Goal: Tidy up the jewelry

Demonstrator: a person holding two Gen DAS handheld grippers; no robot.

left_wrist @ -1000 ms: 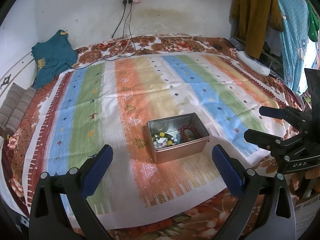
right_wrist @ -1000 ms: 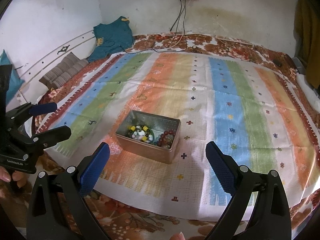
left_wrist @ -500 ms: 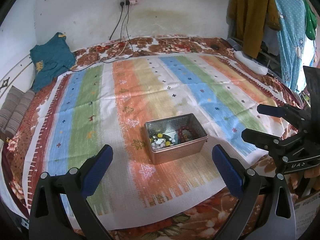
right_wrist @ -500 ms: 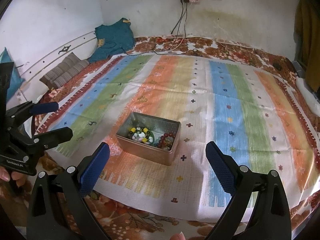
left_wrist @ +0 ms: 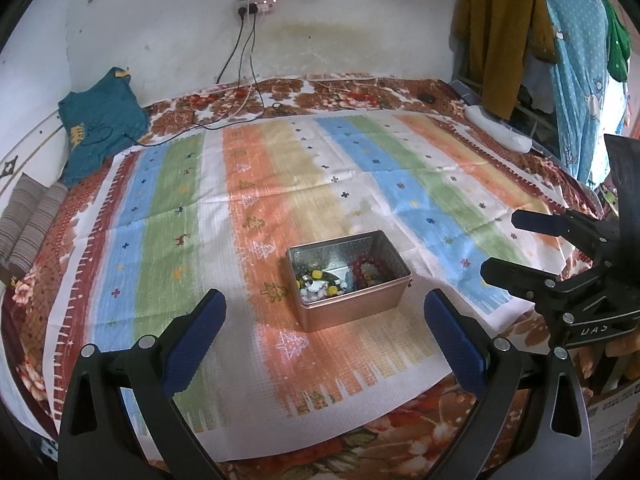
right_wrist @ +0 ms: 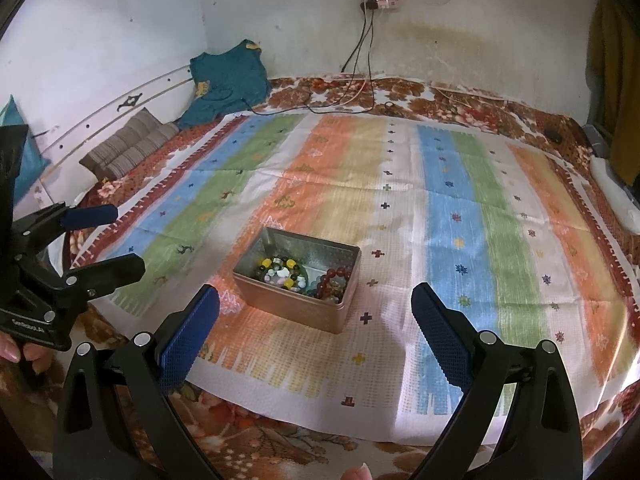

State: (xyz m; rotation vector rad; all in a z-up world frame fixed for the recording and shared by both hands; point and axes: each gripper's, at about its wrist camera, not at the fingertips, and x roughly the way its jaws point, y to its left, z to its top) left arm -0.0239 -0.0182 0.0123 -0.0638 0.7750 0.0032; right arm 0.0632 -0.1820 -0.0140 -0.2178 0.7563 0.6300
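An open metal tin sits on a striped cloth on the bed; it also shows in the right wrist view. Inside lie a multicoloured bead bracelet and a dark red bead bracelet. My left gripper is open and empty, just in front of the tin; it also shows at the left of the right wrist view. My right gripper is open and empty, close before the tin; it also shows at the right of the left wrist view.
The striped cloth covers a floral bedspread. A teal garment and a striped cushion lie at the far left. Cables run from a wall socket. Clothes hang at the right.
Both grippers have moved slightly forward and lower toward the tin, which sits a little lower in both views. Both stay open and empty.
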